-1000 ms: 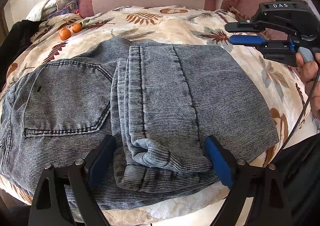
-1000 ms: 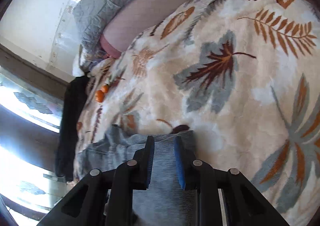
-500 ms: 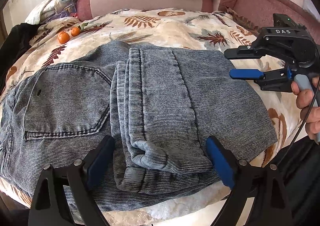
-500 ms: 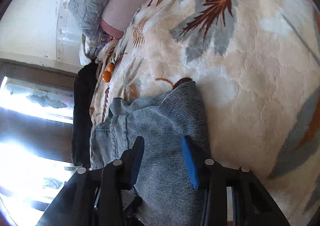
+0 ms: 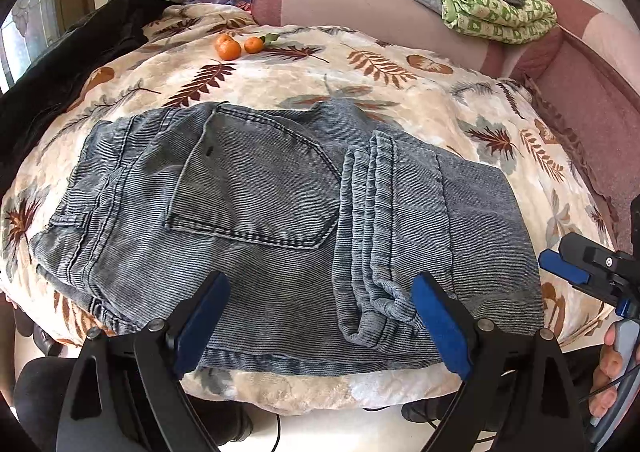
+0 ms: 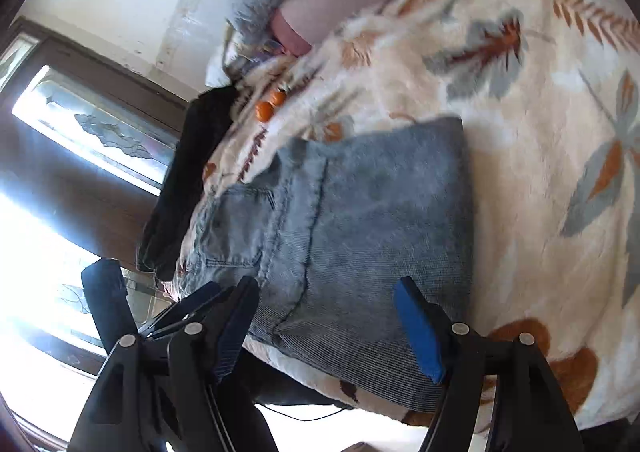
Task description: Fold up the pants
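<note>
Both grippers have drawn back from the pants (image 5: 280, 219) toward the near edge, and the right gripper (image 6: 328, 326) has spread its jaws wide. Left gripper (image 5: 320, 326) also hangs wide open, holding nothing. Folded, the pants lie flat on the leaf-print blanket (image 5: 400, 91), two oranges (image 5: 236, 47) well beyond them.

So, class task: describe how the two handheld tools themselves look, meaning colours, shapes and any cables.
The left tool has black angular fingers with silver rivets and blue pads. The right tool has the same black frame and blue pads. In the left view, a bare hand holds its grey handle, with a thin black cable beside it.
</note>
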Motion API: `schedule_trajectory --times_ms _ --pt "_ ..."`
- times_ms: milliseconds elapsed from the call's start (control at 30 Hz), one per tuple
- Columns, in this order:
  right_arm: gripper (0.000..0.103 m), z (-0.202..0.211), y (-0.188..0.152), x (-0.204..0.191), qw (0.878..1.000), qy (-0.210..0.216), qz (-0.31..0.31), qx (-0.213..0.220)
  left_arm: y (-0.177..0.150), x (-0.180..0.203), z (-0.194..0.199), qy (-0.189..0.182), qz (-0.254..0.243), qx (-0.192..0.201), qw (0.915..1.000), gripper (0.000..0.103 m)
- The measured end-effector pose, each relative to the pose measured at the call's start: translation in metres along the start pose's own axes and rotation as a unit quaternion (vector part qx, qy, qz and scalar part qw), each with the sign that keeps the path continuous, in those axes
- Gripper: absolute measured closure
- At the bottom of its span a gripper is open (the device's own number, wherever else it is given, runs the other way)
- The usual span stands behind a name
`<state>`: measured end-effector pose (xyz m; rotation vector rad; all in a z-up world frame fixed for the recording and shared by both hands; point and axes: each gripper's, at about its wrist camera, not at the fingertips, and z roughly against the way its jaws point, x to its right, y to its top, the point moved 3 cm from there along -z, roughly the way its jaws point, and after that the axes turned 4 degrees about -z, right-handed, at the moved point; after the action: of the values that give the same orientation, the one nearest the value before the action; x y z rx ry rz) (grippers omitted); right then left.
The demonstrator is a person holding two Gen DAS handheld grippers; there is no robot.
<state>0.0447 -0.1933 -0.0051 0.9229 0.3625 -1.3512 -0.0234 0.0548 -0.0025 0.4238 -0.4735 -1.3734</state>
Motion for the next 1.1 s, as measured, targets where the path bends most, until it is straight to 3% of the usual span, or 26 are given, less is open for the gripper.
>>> schedule_trajectory --times_ms 100,133,267,400,533,633,767,800,933,1033,1100 --pt "0.021 -0.025 -0.012 0.017 0.997 -0.024 -0.027 -0.065 -0.003 -0.005 0.002 0.009 0.008 -0.005 0.9999 0.010" --pt "0.021 -0.028 -0.013 0.021 0.997 -0.025 -0.030 -0.066 -0.004 -0.006 0.003 0.010 0.009 -0.007 0.9999 0.010" --pt "0.021 -0.007 -0.006 0.002 1.000 0.000 -0.002 -0.011 -0.011 -0.012 0.007 0.018 0.010 -0.005 0.9998 0.010" --pt "0.021 -0.008 -0.003 0.017 0.999 -0.027 -0.037 0.003 -0.014 -0.025 0.009 0.016 0.025 -0.003 0.9995 0.010" --pt "0.021 -0.002 0.002 0.021 0.998 -0.041 -0.045 0.034 -0.017 -0.055 0.026 -0.013 0.090 0.040 0.9950 0.010" --pt "0.021 0.002 0.008 0.017 0.996 -0.050 -0.043 0.059 -0.028 -0.104 0.038 -0.032 0.199 0.076 0.9766 0.010" --pt "0.021 -0.004 0.012 0.009 0.995 -0.063 -0.035 0.073 -0.048 -0.173 0.033 -0.049 0.339 0.082 0.9360 0.010" --pt "0.021 -0.007 0.012 0.005 0.995 -0.068 -0.028 0.072 -0.048 -0.182 0.030 -0.073 0.351 0.081 0.9299 0.011" --pt "0.021 -0.029 0.009 -0.004 0.995 -0.086 -0.011 0.055 -0.042 -0.202 0.015 -0.087 0.389 0.068 0.9148 0.011" --pt "0.021 -0.038 0.008 -0.012 0.994 -0.099 0.002 0.055 -0.048 -0.217 -0.001 -0.108 0.435 0.054 0.8922 0.011" --pt "0.021 -0.042 0.009 -0.016 0.993 -0.104 0.010 0.057 -0.044 -0.219 -0.002 -0.115 0.435 0.056 0.8912 0.011"
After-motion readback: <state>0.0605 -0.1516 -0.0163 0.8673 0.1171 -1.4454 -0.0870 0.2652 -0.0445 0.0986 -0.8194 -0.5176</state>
